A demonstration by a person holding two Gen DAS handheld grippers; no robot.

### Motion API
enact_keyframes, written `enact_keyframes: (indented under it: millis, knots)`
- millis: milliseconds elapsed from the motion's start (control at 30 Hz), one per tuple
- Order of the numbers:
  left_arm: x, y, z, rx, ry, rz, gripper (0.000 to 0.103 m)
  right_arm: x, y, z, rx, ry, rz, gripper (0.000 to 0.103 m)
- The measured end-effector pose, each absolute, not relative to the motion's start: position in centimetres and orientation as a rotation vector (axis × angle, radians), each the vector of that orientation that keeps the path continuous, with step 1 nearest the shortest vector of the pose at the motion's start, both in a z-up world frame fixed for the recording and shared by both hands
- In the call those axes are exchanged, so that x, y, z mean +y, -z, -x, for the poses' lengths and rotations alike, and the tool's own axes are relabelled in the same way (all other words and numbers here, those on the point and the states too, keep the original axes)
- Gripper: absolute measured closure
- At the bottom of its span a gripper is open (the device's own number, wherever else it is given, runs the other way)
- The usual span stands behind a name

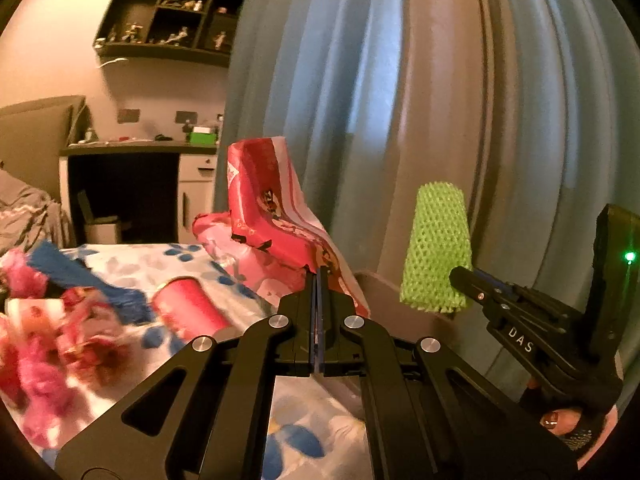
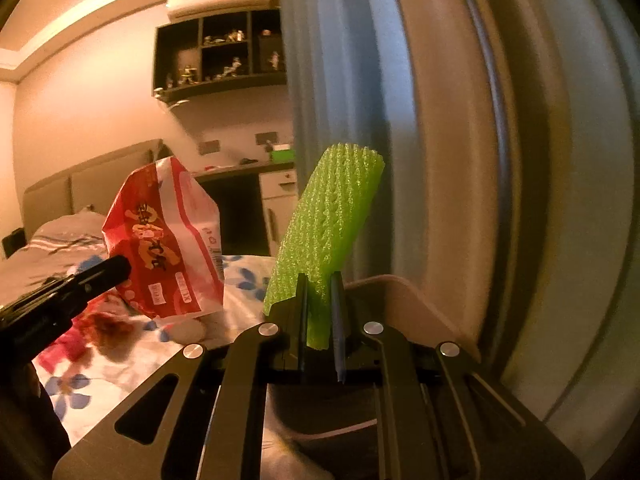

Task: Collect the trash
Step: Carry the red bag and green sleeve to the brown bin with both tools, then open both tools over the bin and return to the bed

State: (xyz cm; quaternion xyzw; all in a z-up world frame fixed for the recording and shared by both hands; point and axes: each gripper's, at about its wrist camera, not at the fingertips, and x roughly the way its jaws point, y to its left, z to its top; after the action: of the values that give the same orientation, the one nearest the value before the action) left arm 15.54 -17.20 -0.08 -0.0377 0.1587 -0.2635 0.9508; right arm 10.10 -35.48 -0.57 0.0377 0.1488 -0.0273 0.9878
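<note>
Over the floral bed (image 1: 132, 260), the left gripper (image 1: 319, 276) clenches the red snack bag's (image 1: 264, 204) lower corner — bag standing up ahead of it. The right gripper (image 2: 320, 280) clamps the green foam net (image 2: 328, 216), long axis upright — nearer the bin rim (image 2: 420, 300) just below.

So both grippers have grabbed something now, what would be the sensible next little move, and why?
Probably carry both pieces over the brown bin by the curtain and lower them toward its opening before letting go. The left gripper is shut on the red snack bag, and the right gripper is shut on the green foam net, both lifted clear of the floral bedspread. More litter lies there.
</note>
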Motion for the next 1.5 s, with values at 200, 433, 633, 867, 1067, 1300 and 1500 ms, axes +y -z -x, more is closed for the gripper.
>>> enact_keyframes:
  millis: [200, 433, 633, 867, 1067, 1300, 1500]
  knots:
    - [-20.1, 1.5, -17.3, 0.349, 0.554, 0.045, 0.103, -37.0, 1.7, -11.5, 0.323, 0.092, -0.093, 0.091]
    - [-22.8, 3.2, -18.8, 0.388, 0.578, 0.021, 0.103, -38.4, 2.8, -12.8, 0.356, 0.110, -0.102, 0.091]
    - [-24.1, 4.3, -19.5, 0.428, 0.599, 0.019, 0.103, -38.8, 2.9, -13.4, 0.382, 0.121, -0.116, 0.091]
    - [-24.9, 4.9, -19.6, 0.452, 0.612, 0.014, 0.103, -39.2, 3.0, -13.9, 0.396, 0.127, -0.123, 0.090]
    - [-25.2, 5.4, -19.9, 0.476, 0.617, 0.022, 0.103, -39.3, 3.0, -14.6, 0.400, 0.125, -0.130, 0.088]
    - [-24.7, 5.9, -20.5, 0.514, 0.619, 0.050, 0.071, -39.0, 3.1, -14.6, 0.410, 0.118, -0.136, 0.077]
    - [-21.6, 5.7, -20.0, 0.473, 0.507, 0.130, 0.020, -39.1, 2.7, -14.2, 0.392, 0.121, -0.138, 0.069]
